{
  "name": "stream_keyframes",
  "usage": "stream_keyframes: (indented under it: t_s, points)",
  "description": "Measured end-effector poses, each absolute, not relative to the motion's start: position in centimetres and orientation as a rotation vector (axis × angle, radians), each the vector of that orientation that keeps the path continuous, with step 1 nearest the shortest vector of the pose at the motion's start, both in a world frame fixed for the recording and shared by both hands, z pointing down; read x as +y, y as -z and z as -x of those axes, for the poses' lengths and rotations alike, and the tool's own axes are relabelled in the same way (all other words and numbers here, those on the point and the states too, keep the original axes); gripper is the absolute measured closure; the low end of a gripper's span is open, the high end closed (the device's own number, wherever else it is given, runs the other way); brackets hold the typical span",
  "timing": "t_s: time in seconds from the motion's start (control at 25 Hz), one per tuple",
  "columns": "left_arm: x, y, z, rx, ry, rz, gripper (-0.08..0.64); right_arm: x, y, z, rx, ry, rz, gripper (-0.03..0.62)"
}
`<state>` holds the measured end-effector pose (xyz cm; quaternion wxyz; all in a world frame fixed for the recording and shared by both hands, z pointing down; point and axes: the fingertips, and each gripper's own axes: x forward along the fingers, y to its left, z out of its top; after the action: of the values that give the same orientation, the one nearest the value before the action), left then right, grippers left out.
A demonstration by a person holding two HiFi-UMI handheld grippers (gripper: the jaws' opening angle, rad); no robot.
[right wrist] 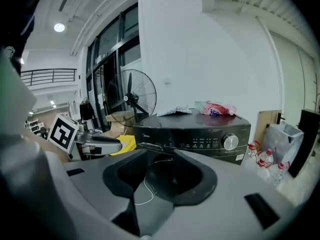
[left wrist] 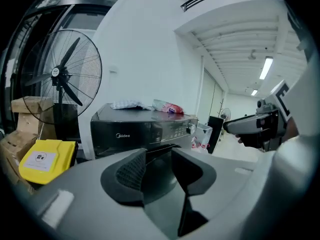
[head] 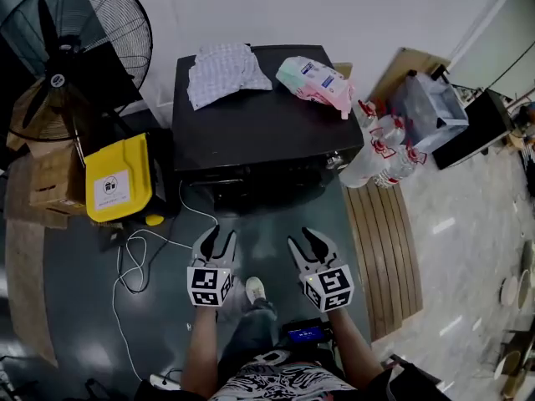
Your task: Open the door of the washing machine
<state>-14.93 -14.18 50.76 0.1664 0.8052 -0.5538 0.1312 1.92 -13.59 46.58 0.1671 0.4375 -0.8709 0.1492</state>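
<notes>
Jaws on the left gripper (head: 219, 239) stand apart, released, with nothing between the pads; its own view (left wrist: 157, 156) shows only the dark front of the washing machine (left wrist: 145, 129) through the gap. The right gripper (head: 305, 242) is likewise released and empty, and its view (right wrist: 160, 159) looks past the spread jaws at the same machine front (right wrist: 195, 131) with a silver dial (right wrist: 230, 142) on the control panel. Both grippers hang side by side, near each other, above the dark floor and short of the machine, touching nothing.

The black washing machine (head: 259, 115) stands just ahead of them against the white wall, and its round front door looks shut. On its flat top lie a crumpled checked cloth (head: 221, 72) toward the left and a pink and green packet (head: 318, 82) toward the right. A white cable (head: 134, 257) curls over the floor to the left of the left gripper. Beside the machine's left side sits a yellow box (head: 117, 178), with a large standing fan (head: 75, 40) behind it. Clear bottles (head: 380, 153) cluster at the machine's right corner, next to a slatted wooden board (head: 384, 241). A white shoe (head: 255, 289) shows below, between the grippers.
</notes>
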Motion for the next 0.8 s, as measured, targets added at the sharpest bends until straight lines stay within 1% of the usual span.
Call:
stream_keyframes:
  t_s: [0.24,0.56,0.8]
  points:
    - [-17.3,-55.3,16.2,-1.501,-0.447,-2.292,0.402,-16.5,-49.8,-0.3,-2.439,-0.472,-1.211,0.433]
    - [-19.2,-63.1,16.8,-1.405,-0.574,-2.257,0.391,-18.6,-54.1,-0.6,-2.368,-0.580,-1.265,0.433]
    - [-22.1,-67.4,17.9,-1.393,-0.606,-2.252,0.374,-20.1,-57.0,0.1,-2.355,-0.590,-1.259,0.433]
